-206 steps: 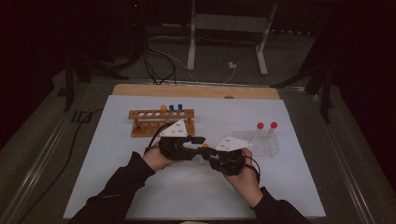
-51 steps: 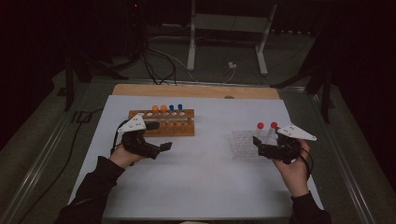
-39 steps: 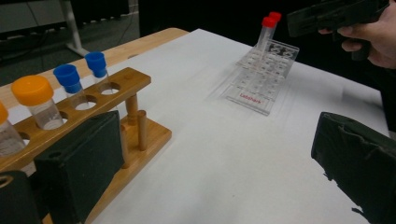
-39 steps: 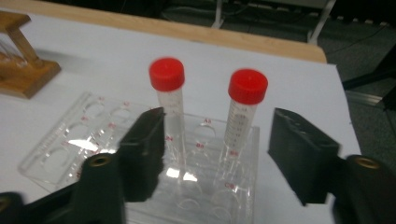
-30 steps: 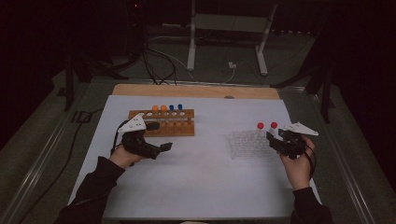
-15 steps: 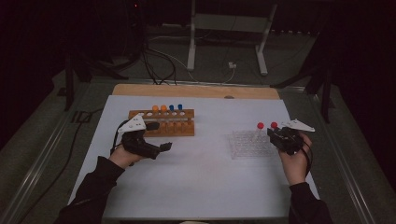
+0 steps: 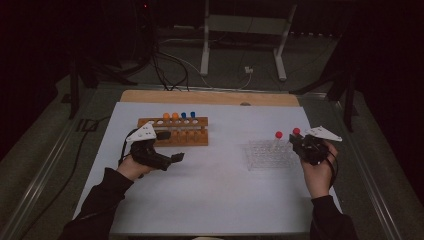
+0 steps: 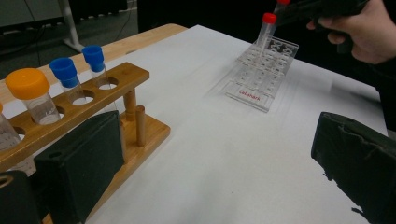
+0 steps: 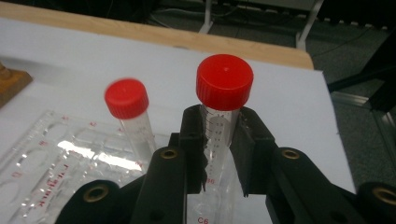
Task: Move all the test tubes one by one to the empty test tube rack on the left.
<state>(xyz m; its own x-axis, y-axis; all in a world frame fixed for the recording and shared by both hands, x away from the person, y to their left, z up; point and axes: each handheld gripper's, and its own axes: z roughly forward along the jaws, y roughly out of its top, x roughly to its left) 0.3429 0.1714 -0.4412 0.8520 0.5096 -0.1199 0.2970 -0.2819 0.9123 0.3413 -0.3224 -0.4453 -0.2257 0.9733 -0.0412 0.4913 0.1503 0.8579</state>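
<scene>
A clear plastic rack [image 7: 265, 155] on the white mat holds two red-capped tubes. My right gripper [image 9: 221, 135] is shut on the right-hand red-capped tube [image 9: 224, 81], gripping its clear body just under the cap; its jaws have just been closing with the tube between them. The other red-capped tube [image 9: 127, 99] stands free to its left. From above, the right gripper [image 7: 298, 141] sits at the rack's right end. My left gripper [image 7: 177, 157] hovers open in front of the wooden rack [image 7: 175, 136], nothing between its jaws.
The wooden rack [image 8: 93, 107] holds orange-capped tubes [image 7: 170, 116] and blue-capped tubes [image 8: 93, 58]. A wooden board edge [image 7: 210, 97] runs behind the white mat [image 7: 220, 190]. Cables and a stand's legs lie on the dark floor beyond.
The right gripper has shifted slightly left toward the clear rack, onto the right-hand red-capped tube. The left gripper has stayed where it was.
</scene>
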